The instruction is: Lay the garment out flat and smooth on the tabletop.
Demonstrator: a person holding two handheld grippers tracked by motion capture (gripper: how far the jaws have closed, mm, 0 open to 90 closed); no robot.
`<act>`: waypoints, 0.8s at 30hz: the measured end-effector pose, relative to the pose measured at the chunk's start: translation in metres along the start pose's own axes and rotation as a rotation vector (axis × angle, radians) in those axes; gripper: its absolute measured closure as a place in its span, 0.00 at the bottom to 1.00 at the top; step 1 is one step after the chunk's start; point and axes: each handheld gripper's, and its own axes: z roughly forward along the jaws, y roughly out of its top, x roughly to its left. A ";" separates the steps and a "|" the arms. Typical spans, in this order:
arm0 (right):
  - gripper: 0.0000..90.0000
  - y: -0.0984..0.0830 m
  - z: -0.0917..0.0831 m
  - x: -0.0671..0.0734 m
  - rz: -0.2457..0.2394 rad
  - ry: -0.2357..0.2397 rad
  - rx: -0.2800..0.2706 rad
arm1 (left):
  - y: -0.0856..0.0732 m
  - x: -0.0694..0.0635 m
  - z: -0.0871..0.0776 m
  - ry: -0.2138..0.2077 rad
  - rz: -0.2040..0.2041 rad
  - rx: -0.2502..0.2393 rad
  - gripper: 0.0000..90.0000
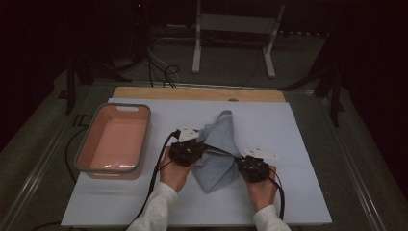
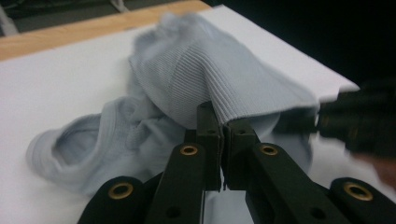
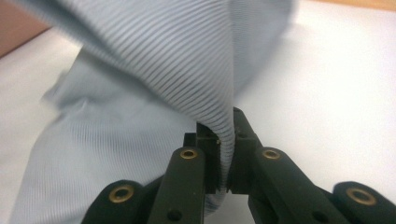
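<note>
Both of the person's hands come in from the near edge of the high view, each carrying a tool. Left tool [image 1: 188, 150] and right tool [image 1: 252, 167] sit at opposite edges of a pale blue ribbed garment [image 1: 219, 149] in the middle of the white worktop [image 1: 298, 144]. In the left gripper view the left tool [image 2: 219, 128] has its jaws pressed together on a fold of the cloth [image 2: 187, 79], which rises in a hump just ahead of it. In the right gripper view the right tool [image 3: 225, 128] is likewise pinched narrow on a strip of the fabric [image 3: 154, 70], which climbs steeply away from the jaws.

The relation that matters is that the garment spans between the two tools, each gripping an edge. The stretch between the grips lies roughly across the worktop, left to right, while a loose peak points away from the person and another flap hangs toward the near edge. Neither hand is clearly nearer; each holds its own side. Judging from this, spreading the tools apart would draw the cloth taut.

A pink tub [image 1: 115, 139] with a grey rim stands well to the left, beside the left hand and apart from the garment.
</note>
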 end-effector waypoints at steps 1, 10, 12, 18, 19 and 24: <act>0.96 0.001 -0.003 -0.005 -0.001 -0.012 -0.003 | -0.001 -0.003 0.003 -0.006 0.006 0.009 0.98; 0.96 0.000 -0.014 -0.010 -0.134 0.005 -0.009 | 0.004 -0.009 0.013 0.042 0.046 0.017 0.57; 0.96 -0.001 -0.013 -0.007 -0.155 0.020 -0.009 | 0.008 -0.009 0.011 0.075 0.064 -0.001 0.47; 0.96 0.000 -0.010 0.000 -0.168 0.043 0.001 | 0.019 -0.017 0.016 0.087 0.175 0.015 0.51; 0.96 0.000 -0.009 0.001 -0.170 0.047 0.000 | 0.021 -0.019 0.017 0.078 0.192 0.015 0.62; 0.68 -0.003 -0.003 0.003 -0.145 0.063 0.034 | 0.029 -0.017 0.013 0.074 0.142 -0.033 0.98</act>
